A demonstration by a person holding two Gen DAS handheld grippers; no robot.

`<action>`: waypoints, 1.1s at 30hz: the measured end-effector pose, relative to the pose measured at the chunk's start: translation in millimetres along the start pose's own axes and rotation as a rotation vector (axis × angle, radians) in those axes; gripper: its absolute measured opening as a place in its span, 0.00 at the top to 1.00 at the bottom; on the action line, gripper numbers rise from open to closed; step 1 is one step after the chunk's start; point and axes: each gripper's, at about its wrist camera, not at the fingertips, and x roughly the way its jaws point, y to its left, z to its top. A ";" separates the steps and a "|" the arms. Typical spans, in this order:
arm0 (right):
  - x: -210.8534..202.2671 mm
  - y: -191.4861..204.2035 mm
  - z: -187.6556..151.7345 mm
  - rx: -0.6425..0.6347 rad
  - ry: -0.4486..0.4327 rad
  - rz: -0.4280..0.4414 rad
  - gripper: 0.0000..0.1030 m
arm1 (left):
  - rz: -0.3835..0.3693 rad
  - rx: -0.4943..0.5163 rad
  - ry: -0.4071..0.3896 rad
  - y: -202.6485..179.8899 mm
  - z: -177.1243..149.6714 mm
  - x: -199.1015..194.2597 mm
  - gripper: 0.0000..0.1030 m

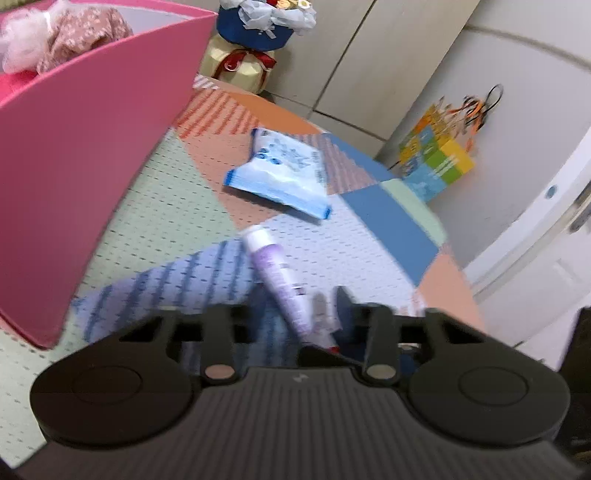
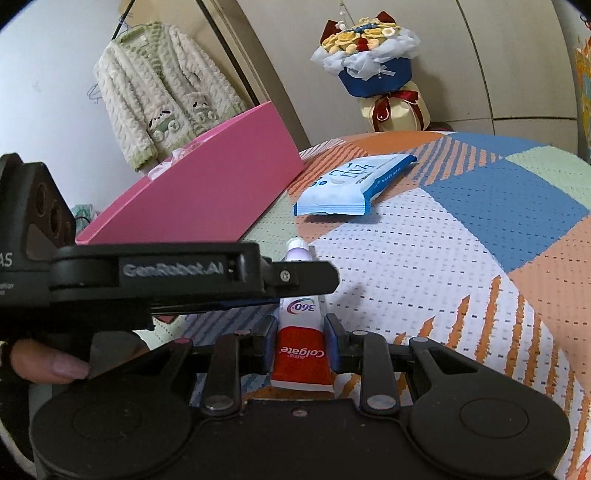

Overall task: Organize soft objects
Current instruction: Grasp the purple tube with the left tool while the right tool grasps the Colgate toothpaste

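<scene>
A toothpaste tube (image 2: 301,354) with a red and white body and a pale purple cap lies on the patchwork bed cover (image 2: 480,240). My right gripper (image 2: 301,350) is shut on its flat tail end, a pad on each side. My left gripper (image 2: 303,288) reaches in from the left across the tube's middle, its fingers narrow around it. In the blurred left wrist view the tube (image 1: 266,273) runs between the fingers of the left gripper (image 1: 321,310), cap pointing away. A pink box (image 2: 207,184) stands to the left, and in the left wrist view the pink box (image 1: 92,166) holds soft clothes (image 1: 74,33).
A blue and white wipes pack (image 2: 354,181) lies beyond the tube; the left wrist view shows the pack (image 1: 280,173) too. A bouquet (image 2: 373,62) stands at the far edge. A fluffy cardigan (image 2: 162,96) hangs behind the box. A colourful bag (image 1: 436,158) leans on the wall. A thumb (image 2: 48,362) shows.
</scene>
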 end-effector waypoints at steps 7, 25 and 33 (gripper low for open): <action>1.1 19.7 -1.5 -0.123 0.020 -0.073 0.66 | -0.039 -0.020 0.051 3.3 4.9 0.6 0.81; -5.1 27.8 -18.8 0.047 -0.087 -0.165 0.71 | -0.117 -0.031 0.116 3.7 0.1 -2.8 0.75; -12.1 40.3 -26.0 0.038 -0.080 -0.198 0.71 | -0.102 0.004 0.126 1.5 -8.7 -16.8 0.80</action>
